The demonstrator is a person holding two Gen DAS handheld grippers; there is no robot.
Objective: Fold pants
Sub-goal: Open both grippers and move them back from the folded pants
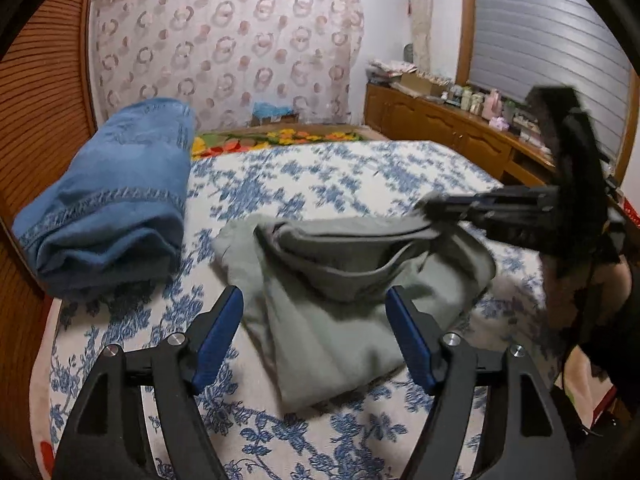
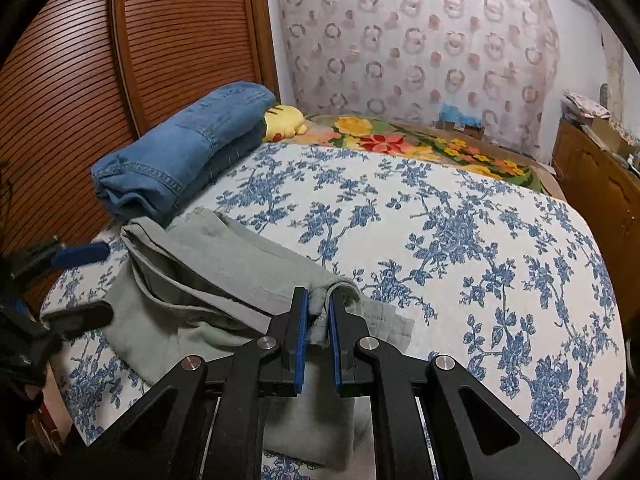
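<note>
Grey-green pants lie partly folded on the blue-flowered bedspread; they also show in the right wrist view. My left gripper is open and empty, hovering just above the near part of the pants; in the right wrist view it shows at the left edge, open. My right gripper is shut on a bunched edge of the pants and holds it lifted; in the left wrist view it reaches in from the right, blurred.
Folded blue jeans lie on the bed's left side, next to a brown slatted wardrobe. A yellow plush and a flowered blanket lie at the far end. A wooden cabinet with bottles stands at the right.
</note>
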